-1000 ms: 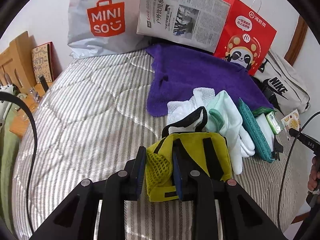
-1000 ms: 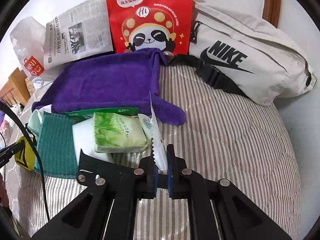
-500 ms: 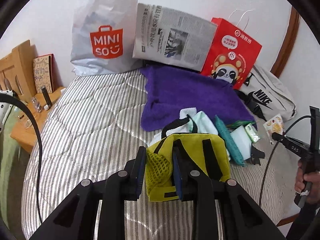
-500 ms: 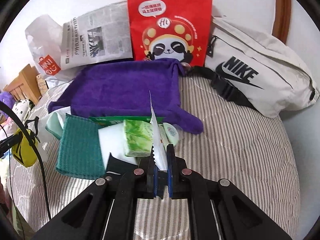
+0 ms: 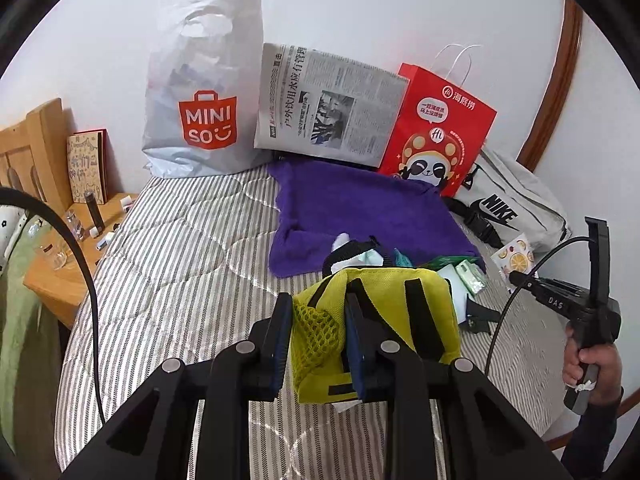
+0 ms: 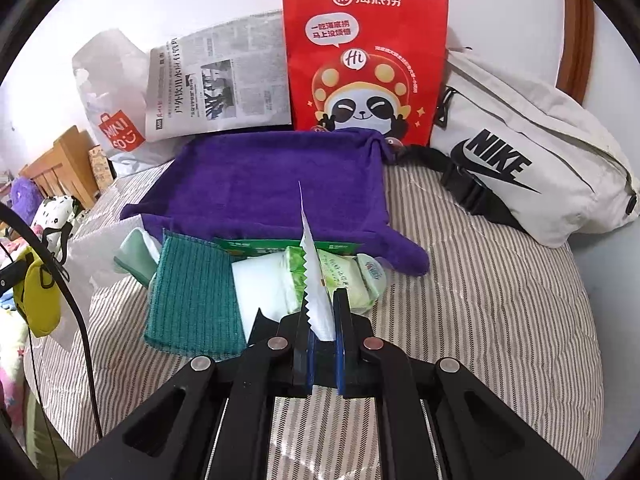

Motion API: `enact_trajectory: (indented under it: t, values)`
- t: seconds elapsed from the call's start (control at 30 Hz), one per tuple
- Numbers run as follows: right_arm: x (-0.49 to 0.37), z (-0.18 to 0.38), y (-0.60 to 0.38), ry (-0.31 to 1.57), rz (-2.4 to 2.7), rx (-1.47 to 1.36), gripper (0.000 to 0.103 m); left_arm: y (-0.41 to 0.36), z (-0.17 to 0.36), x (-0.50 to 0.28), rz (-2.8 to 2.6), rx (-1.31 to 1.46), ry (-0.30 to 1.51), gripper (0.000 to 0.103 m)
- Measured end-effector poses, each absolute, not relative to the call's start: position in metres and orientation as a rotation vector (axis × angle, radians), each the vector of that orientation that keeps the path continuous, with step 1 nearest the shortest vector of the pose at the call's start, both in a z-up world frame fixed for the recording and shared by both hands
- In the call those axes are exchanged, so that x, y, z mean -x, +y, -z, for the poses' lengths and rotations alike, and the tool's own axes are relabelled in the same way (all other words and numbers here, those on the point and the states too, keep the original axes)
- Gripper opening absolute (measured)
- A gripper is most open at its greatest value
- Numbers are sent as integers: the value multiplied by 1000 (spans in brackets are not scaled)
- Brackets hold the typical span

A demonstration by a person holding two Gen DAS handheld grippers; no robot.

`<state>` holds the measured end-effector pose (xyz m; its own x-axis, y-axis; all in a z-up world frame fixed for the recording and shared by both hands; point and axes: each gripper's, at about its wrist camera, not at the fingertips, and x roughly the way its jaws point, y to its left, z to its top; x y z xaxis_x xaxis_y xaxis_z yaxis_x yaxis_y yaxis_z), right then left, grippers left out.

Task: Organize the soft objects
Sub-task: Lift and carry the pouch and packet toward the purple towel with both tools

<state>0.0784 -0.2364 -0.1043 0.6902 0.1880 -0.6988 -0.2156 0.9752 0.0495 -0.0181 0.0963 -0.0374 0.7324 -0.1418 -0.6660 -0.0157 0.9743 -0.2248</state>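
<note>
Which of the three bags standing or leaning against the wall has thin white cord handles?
The red paper bag with the panda print; the grey Miniso plastic bag has a cut-out grip, and the Nike bag a black strap.

The striped bed (image 6: 500,300) carries a purple towel (image 6: 280,184), teal cloth (image 6: 196,296) and white Nike bag (image 6: 532,152).

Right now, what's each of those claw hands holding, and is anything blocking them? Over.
Left gripper shut on yellow pouch, lifted off bed. Right gripper shut on thin white packet. Nothing in the way; purple towel ahead.
</note>
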Motion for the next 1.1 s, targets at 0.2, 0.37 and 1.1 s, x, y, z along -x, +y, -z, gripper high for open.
enact_trajectory:
  t: [0.2,0.37,1.1]
  values:
    - [-76,101,-235,769,-234,39,8,93,24,20,101,251,729,24]
    - [-73,99,-231,760,-246,36,8,80,22,17,172,263,734,24]
    - [-64,101,-198,772,-320,61,8,115,-1,30,107,270,697,24]
